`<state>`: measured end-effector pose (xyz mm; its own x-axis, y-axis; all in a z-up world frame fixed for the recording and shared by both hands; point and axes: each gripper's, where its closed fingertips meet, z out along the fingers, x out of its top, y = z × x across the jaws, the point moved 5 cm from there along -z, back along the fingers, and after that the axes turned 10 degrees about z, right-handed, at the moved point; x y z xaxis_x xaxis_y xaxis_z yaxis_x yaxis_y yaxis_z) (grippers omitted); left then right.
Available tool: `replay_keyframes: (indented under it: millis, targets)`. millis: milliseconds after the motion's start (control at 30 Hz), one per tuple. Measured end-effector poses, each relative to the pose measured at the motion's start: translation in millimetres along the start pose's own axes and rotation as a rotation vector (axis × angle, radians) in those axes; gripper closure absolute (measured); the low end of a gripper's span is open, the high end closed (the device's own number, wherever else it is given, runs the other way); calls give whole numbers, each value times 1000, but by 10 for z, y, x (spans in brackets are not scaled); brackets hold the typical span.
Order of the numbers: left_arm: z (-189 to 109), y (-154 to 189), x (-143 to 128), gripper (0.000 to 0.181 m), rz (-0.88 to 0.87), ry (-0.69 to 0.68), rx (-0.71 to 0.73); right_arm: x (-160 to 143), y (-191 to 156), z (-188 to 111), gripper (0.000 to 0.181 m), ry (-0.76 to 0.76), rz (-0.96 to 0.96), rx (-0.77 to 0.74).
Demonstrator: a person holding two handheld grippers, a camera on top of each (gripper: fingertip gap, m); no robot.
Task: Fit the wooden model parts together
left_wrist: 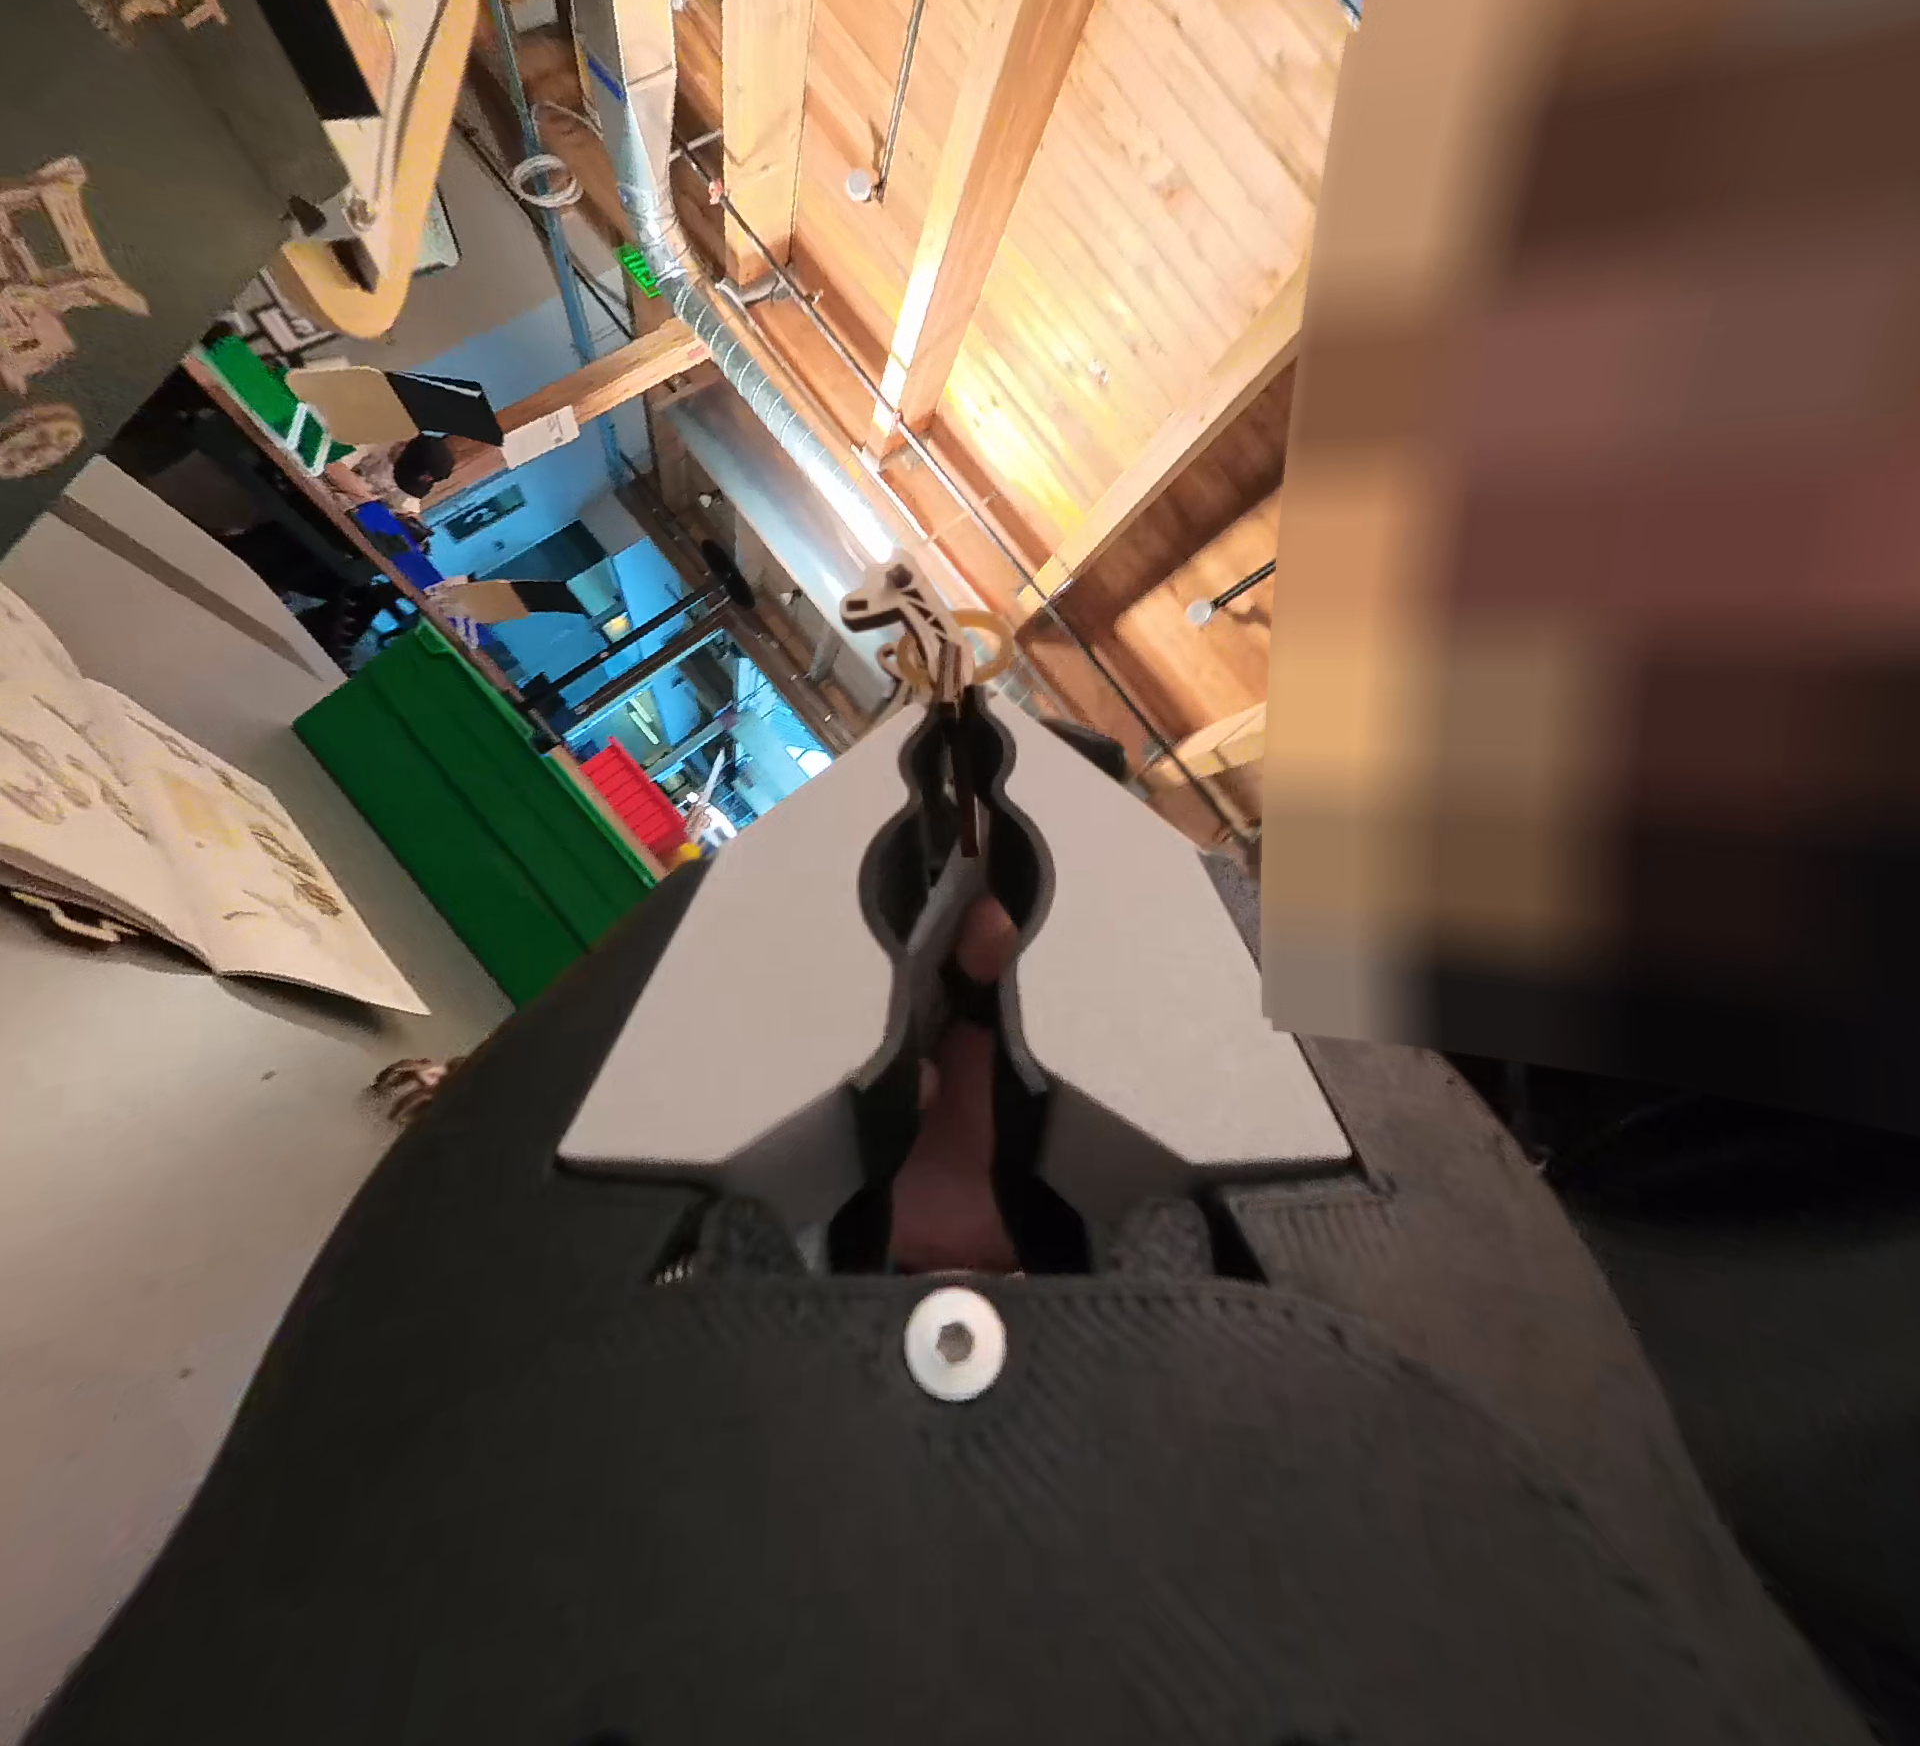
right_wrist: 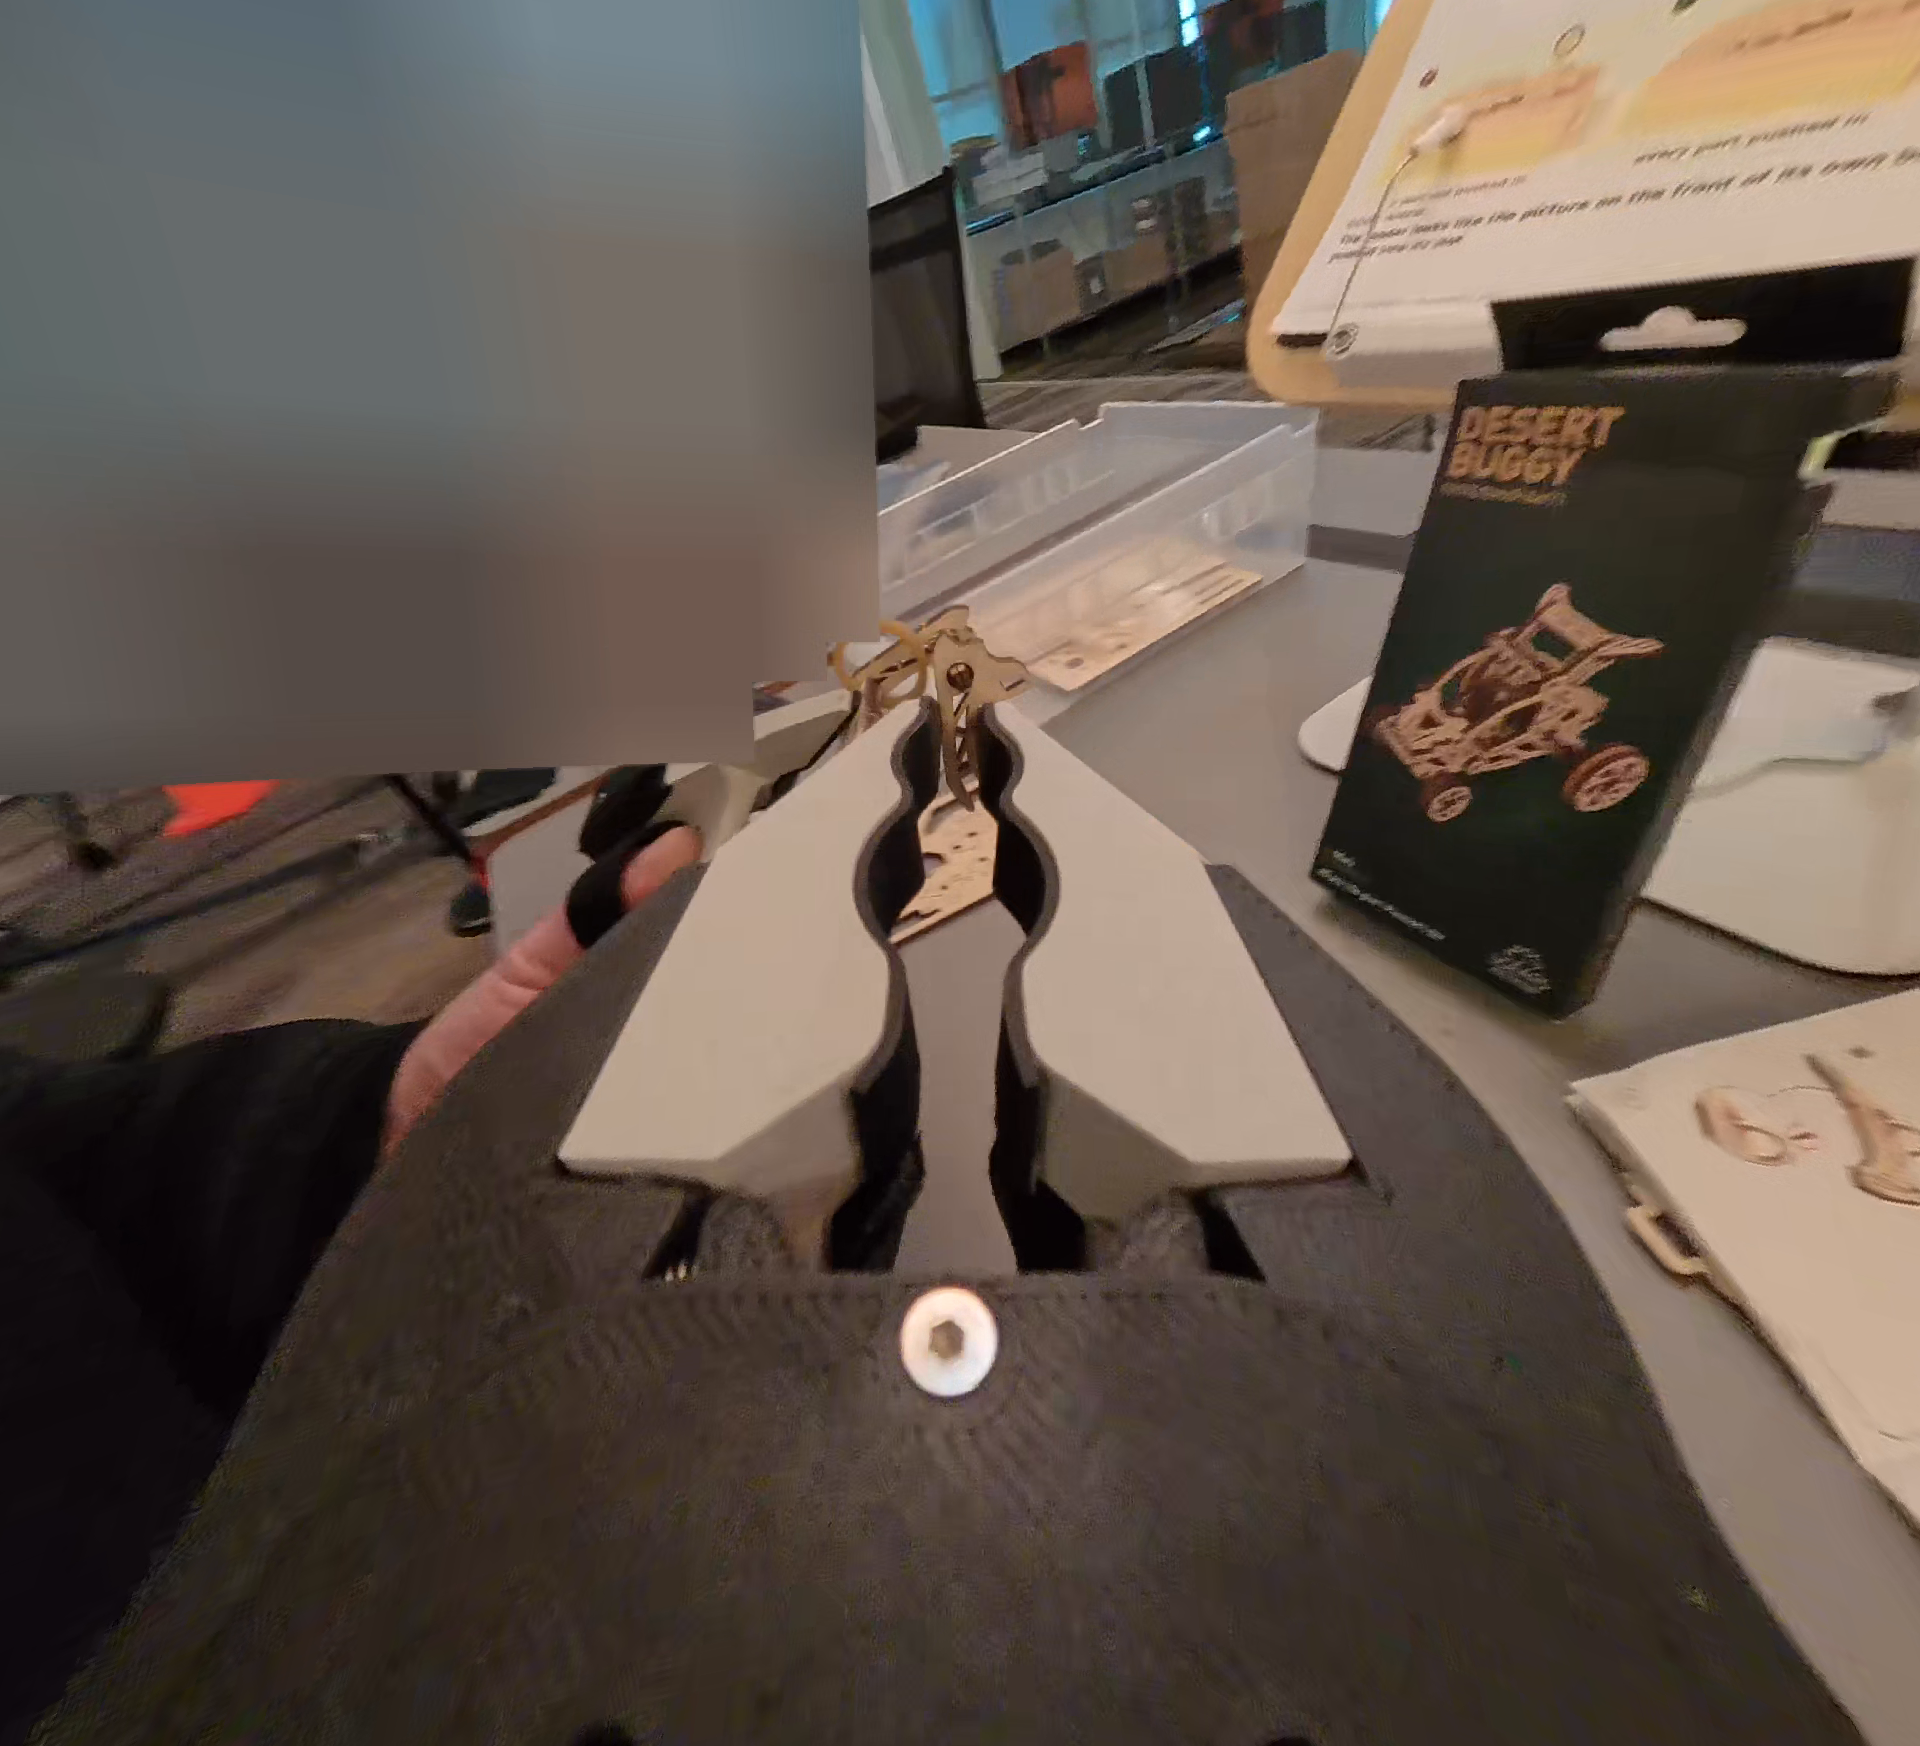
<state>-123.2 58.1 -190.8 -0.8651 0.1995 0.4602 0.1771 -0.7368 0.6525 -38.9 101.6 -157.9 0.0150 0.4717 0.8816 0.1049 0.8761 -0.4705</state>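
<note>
Left wrist view: we see the small wooden assembly (left_wrist: 914,626), thin laser-cut pieces with two ring-shaped parts, pinched at the tips of the left gripper (left_wrist: 948,709), whose jaws stand nearly together on it, raised toward the ceiling beams (left_wrist: 997,138). Right wrist view shows the right gripper (right_wrist: 954,709) likewise narrowed on the same wooden assembly (right_wrist: 935,657). We judge the piece light, stiff and brittle; hold belongs on flat faces, not on the rings. Beyond the assembly lie a part sheet (right_wrist: 1122,605) and clear tray (right_wrist: 1143,470); to its right stand the dark kit box (right_wrist: 1558,709) and an instruction booklet (right_wrist: 1766,1177).
</note>
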Motion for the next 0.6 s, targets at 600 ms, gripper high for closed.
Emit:
replay_keyframes:
  millis: [600]
  targets:
    - [39, 67, 125, 179, 228, -186, -21, 90, 46, 46, 178, -70, 624, 294]
